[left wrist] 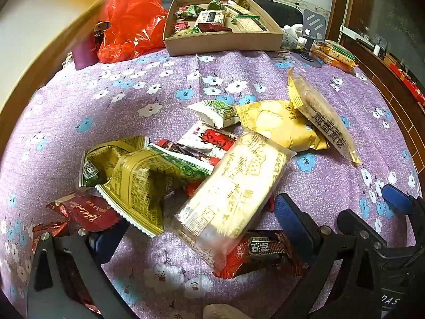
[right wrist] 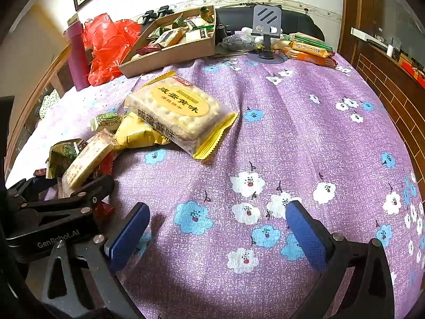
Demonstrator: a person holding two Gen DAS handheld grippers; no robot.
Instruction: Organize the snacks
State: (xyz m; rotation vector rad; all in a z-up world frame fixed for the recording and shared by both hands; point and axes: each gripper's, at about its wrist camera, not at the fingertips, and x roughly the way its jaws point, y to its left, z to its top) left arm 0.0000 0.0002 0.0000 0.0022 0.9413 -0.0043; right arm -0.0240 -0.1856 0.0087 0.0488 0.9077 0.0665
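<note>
Closest to the lens in the left wrist view, the left hand-held gripper (left wrist: 202,228) is spread wide, blue pads (left wrist: 292,220) apart, with nothing pinched. It hangs right over the snack pile on the worktop (left wrist: 79,111), which wears a purple cloth with white and blue flowers. Between the fingers, low in the frame, sits a dark red packet with Chinese characters (left wrist: 261,252), and a long clear-wrapped cracker pack (left wrist: 233,186) lies on top of it, slanting up toward the middle. At lower left there's a dark red wrapper with script lettering (left wrist: 85,212), just beside a gold and green packet (left wrist: 143,183). The right hand-held gripper (left wrist: 398,212) pokes in at the lower right edge.

In the right wrist view, the right hand-held gripper (right wrist: 215,228) is also fully spread, over bare flowered cloth with no snack between its pads. The left tool shows at lower left, next to the pile.

Further up, mid-frame in the left wrist view: a red and white packet (left wrist: 209,138), a small white and green packet (left wrist: 215,113), a yellow pouch (left wrist: 279,125), and a big biscuit pack with yellow ends (left wrist: 326,122) leaning on that pouch. The right wrist view shows it upper left of centre.

Way at the back, top centre, a cardboard box (left wrist: 223,41) already holds several snacks. Left of it is a crumpled red plastic bag (left wrist: 130,24) and a purple bottle (left wrist: 85,50). To the right are a grey phone stand (left wrist: 313,26) and a stack of orange packs (left wrist: 337,55).
</note>
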